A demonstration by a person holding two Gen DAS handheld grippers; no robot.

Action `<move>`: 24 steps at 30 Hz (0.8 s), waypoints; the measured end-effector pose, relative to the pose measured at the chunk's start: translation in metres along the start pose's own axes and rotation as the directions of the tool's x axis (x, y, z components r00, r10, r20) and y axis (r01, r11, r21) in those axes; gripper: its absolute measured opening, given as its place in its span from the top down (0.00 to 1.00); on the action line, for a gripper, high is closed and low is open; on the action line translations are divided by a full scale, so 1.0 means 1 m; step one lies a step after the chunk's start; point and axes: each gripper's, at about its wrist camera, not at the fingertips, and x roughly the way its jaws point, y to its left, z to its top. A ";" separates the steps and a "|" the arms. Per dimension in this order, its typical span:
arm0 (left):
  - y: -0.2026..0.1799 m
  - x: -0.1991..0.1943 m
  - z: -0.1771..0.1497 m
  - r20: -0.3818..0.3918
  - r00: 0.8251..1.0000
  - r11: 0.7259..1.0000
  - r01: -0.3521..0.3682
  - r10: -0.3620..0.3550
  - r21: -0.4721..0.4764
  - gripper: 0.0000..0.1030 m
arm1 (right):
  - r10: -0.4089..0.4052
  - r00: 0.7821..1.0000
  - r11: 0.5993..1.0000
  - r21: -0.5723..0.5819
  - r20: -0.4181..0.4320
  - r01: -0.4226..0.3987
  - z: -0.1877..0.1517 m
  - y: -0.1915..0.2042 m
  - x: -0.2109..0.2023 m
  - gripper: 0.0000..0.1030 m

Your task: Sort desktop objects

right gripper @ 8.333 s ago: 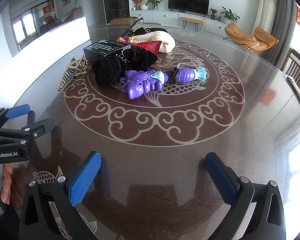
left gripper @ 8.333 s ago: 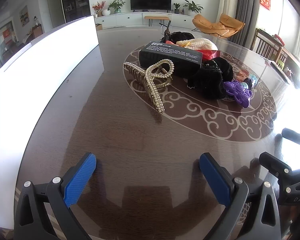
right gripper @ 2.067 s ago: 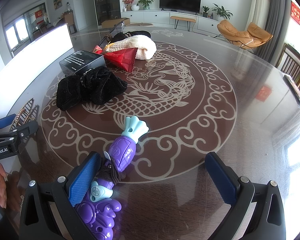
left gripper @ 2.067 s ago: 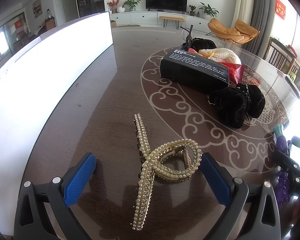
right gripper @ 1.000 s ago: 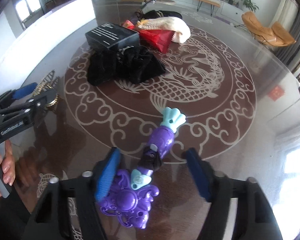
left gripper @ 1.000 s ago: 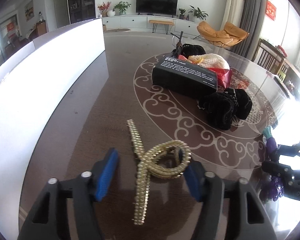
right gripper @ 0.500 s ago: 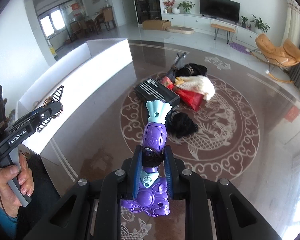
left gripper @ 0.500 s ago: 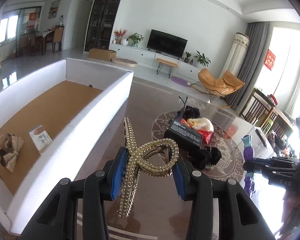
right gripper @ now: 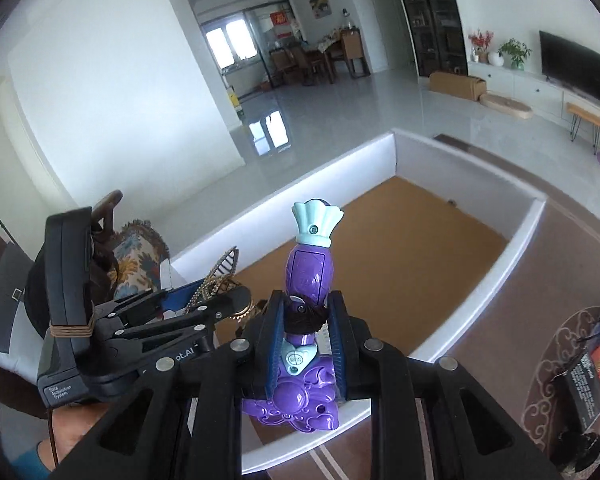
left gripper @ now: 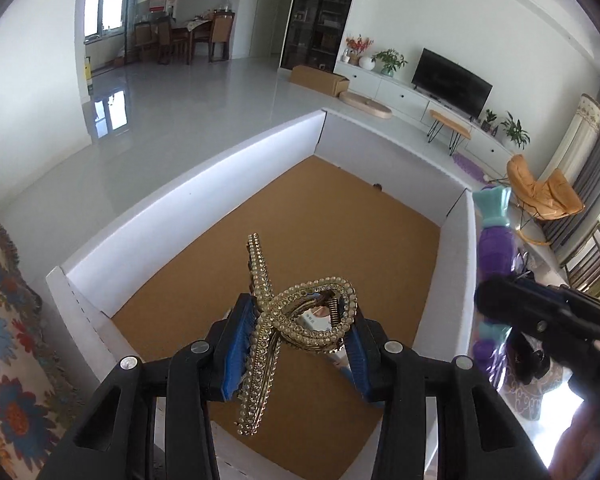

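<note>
Both tongs are loaded and hang over the big white-walled cardboard box with a brown floor (left gripper: 188, 184). Left tongs (left gripper: 296, 344): blue pads narrowed onto the gold rhinestone-studded claw hair clip (left gripper: 284, 320), gripped at its looped hinge end, the long toothed arm crossing between the pads and jutting out above and below them. Right tongs (right gripper: 305, 340): clamped tight around the waist of the purple plastic toy with a pale teal fan-shaped top (right gripper: 310, 272); its teal top points away from the camera, its scalloped purple base sits back near the tongs' root. From the right wrist view the toy hangs above the box's near wall, just inside the rim as best I can judge; the clip is farther in, over the brown floor. Progress, by my reading: pickup and carry done for these two, release into the box not yet made. A pale card or packet shows through the clip's loop on the box floor; its identity is unclear. Left to sort on the dark patterned tabletop (right gripper: 500, 320): a black printed rectangular box (right gripper: 584, 384), something red beside it, and other dark items at the frame edge too small to name.
</note>
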 end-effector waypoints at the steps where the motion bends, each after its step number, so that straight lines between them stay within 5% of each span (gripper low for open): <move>1: 0.004 0.010 -0.001 -0.029 0.999 1.000 -0.024 0.024 -0.003 0.58 | -0.005 0.998 1.000 -0.005 -0.055 0.005 -0.004 0.004 0.022 0.79; 5: 0.019 0.042 -0.001 -0.125 0.989 0.995 -0.091 0.085 -0.041 0.56 | -0.028 0.975 0.999 -0.030 -0.221 0.022 -0.029 0.013 0.087 0.77; 7: 0.021 0.050 -0.002 -0.148 0.987 0.996 -0.078 0.070 -0.050 0.42 | -0.012 0.973 0.999 -0.041 -0.230 0.003 -0.038 0.013 0.098 0.71; 8: 0.020 0.052 -0.002 -0.150 0.986 0.996 -0.082 0.074 -0.047 0.24 | -0.018 0.979 0.998 -0.069 -0.205 0.004 -0.041 0.014 0.093 0.54; 10: 0.015 0.047 -0.004 -0.108 0.990 0.995 -0.093 0.090 -0.027 0.16 | -0.024 0.987 0.995 -0.099 -0.157 0.008 -0.042 0.017 0.079 0.22; 13: 0.002 0.030 -0.007 -0.031 0.998 0.998 -0.059 0.058 -0.028 0.16 | -0.037 0.999 0.990 -0.135 -0.029 0.033 -0.047 0.008 0.033 0.16; 16: -0.032 0.004 -0.010 0.038 0.999 1.000 0.012 -0.012 0.001 0.15 | -0.110 0.988 0.982 -0.139 0.113 0.125 -0.066 -0.015 -0.019 0.12; 20: -0.108 -0.036 -0.026 0.083 0.981 0.977 0.163 -0.175 0.136 0.15 | -0.270 0.930 0.958 -0.032 0.248 0.286 -0.123 -0.078 -0.095 0.05; 24: -0.199 -0.045 -0.071 0.020 0.937 0.898 0.326 -0.348 0.296 0.00 | -0.515 0.832 0.857 0.142 0.205 0.496 -0.205 -0.158 -0.152 0.03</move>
